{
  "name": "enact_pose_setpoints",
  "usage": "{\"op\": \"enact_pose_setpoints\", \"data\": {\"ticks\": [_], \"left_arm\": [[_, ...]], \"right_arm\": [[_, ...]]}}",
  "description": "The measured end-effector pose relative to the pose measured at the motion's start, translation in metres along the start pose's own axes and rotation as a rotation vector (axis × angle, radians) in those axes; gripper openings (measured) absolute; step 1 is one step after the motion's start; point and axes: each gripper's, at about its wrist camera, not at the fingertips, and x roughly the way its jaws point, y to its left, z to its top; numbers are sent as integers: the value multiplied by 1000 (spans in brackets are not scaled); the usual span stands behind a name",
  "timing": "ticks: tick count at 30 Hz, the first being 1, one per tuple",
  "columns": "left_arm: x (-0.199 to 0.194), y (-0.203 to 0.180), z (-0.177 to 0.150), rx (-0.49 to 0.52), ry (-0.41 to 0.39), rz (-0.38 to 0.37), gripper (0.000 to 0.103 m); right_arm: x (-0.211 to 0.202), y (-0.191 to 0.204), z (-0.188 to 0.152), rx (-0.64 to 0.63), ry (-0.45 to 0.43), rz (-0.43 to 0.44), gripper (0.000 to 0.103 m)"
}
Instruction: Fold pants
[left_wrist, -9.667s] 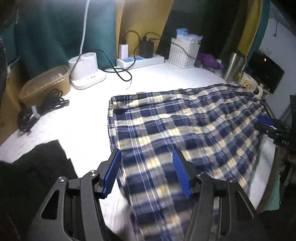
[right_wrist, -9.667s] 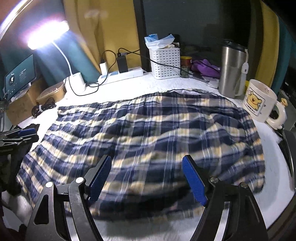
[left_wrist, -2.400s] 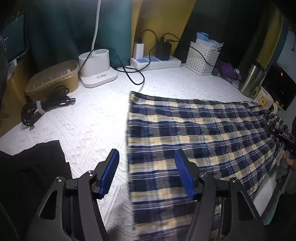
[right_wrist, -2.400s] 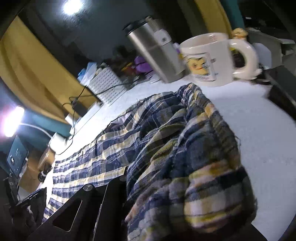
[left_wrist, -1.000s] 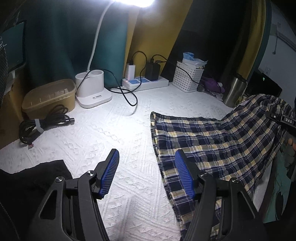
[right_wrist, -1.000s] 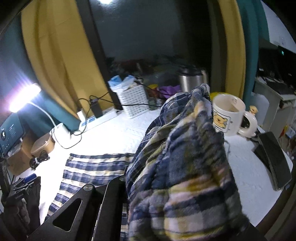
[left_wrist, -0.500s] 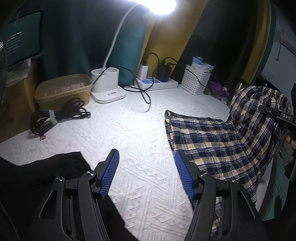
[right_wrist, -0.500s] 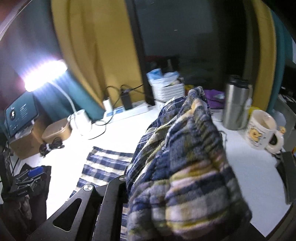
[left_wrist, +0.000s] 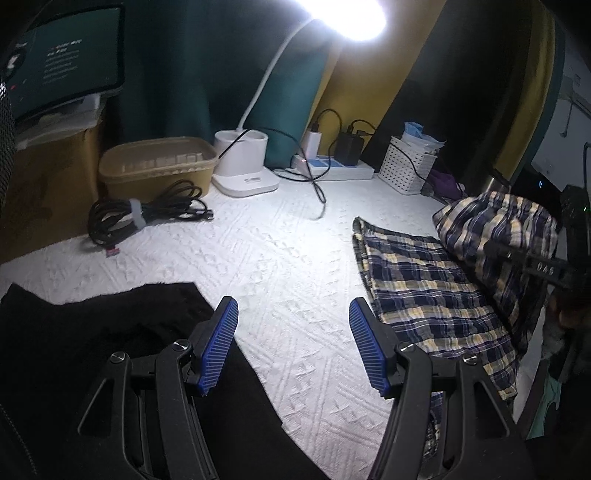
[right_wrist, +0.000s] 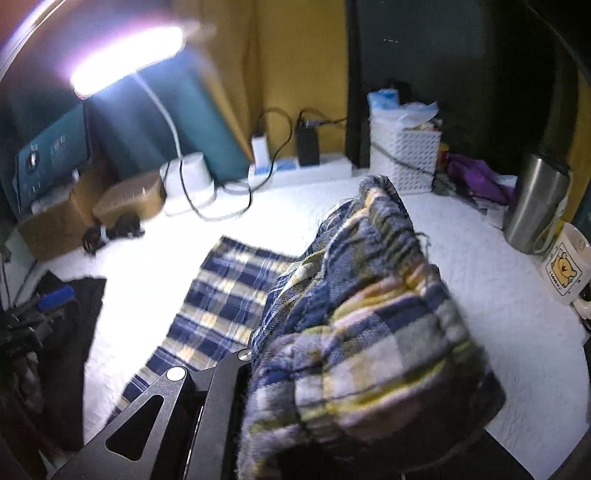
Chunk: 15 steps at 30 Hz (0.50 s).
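Since half a second ago, the bunched waistband end of the plaid pants (right_wrist: 369, 332) has been carried lower and further over the flat part, and more of the black garment (left_wrist: 92, 332) at the near left corner of the desk (left_wrist: 280, 258) has come into the left wrist view. The right gripper (left_wrist: 532, 266) is clamped tight on that bunched end, as it was before; in its own view the jaws are buried under the cloth and only the left finger frame is seen. The left gripper (left_wrist: 293, 345) is held with its blue pads (left_wrist: 218, 343) apart and nothing between them, over bare desk between the black garment and the pants.

The rest of the pants is spread flat along the right part of the desk, its near end cut off by the frame. The right wrist view is blurred, and the hand behind the right gripper can hardly be made out.

At the far edge a white basket (left_wrist: 410, 170) is seen holding a bluish packet, and a tan lidded box (left_wrist: 159, 166) stands closed, its contents hidden. Near the far right edge a steel tumbler (right_wrist: 535, 206) and a bear mug (right_wrist: 565, 266) are placed just beside each other.
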Motion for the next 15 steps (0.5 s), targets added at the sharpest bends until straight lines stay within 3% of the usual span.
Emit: {"op": "enact_pose_setpoints", "data": {"ticks": [7,15], "left_arm": [[-1,8,-11,-17,18,9,63],[-6,8,-15,-25,15,17,63]], "right_arm": [[29,28,-17,-111,91,-49,10],[40,48,-28,-184,134,-83,11]]}}
